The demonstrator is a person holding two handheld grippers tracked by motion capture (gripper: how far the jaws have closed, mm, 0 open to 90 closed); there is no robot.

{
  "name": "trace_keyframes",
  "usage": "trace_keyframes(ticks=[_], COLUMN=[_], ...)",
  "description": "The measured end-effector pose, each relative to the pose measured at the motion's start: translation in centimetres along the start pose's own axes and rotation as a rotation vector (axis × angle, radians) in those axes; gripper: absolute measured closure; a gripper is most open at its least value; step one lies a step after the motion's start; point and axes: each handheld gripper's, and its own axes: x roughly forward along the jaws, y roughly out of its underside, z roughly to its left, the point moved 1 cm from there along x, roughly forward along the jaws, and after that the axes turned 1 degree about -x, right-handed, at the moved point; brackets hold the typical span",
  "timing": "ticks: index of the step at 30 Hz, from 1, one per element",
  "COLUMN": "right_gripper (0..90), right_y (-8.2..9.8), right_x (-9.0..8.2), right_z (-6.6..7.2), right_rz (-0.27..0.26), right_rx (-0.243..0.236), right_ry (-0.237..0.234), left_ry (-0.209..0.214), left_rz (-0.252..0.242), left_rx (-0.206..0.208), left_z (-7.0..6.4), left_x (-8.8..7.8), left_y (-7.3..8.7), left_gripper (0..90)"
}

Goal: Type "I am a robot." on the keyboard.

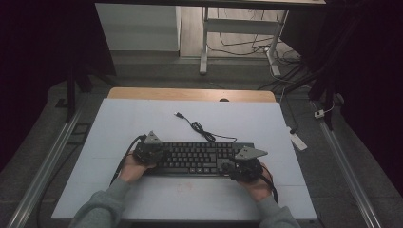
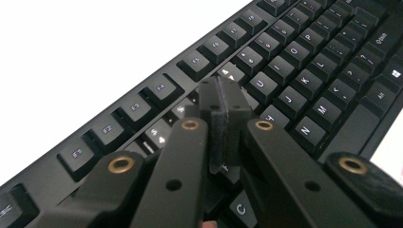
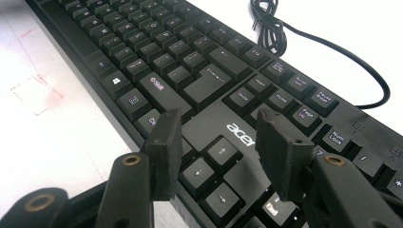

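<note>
Pressing keys: left gripper (image 2: 223, 123) clenched empty over keyboard (image 1: 199, 156); right gripper (image 3: 223, 156) released above arrow keys; next, lower accurately.

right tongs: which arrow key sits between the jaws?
The up arrow key, the lone top key of the cluster just under the acer logo, lies in the gap of the open right tongs. The other arrow keys sit lower, nearer the camera.
</note>
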Motion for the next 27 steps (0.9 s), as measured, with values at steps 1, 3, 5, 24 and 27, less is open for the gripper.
trace_keyframes(ticks=[1, 3, 5, 24, 27], right_gripper=[51.9, 51.8, 51.8, 51.6, 51.6], right_y=[0.0, 0.0, 0.0, 0.0, 0.0], right_x=[0.0, 0.0, -0.1, -0.1, -0.1], right_z=[0.0, 0.0, 0.0, -0.1, -0.1], right_rz=[0.001, 0.003, 0.002, 0.003, -0.004], right_rx=[0.0, 0.001, 0.0, 0.0, 0.0], right_ry=[0.002, 0.004, 0.005, 0.008, 0.008], left_ry=[0.0, 0.002, 0.003, -0.003, 0.007], left_rz=[0.003, 0.009, 0.014, -0.007, -0.048], left_rx=[0.0, 0.004, 0.01, 0.007, -0.012], left_z=[-0.1, -0.2, -0.2, -0.4, -0.2], left_x=[0.1, 0.2, 0.4, 0.1, -0.8], left_y=[0.0, -0.1, -0.1, -0.1, -0.2], left_gripper=[89.1, 89.1, 89.1, 85.5, 74.2])
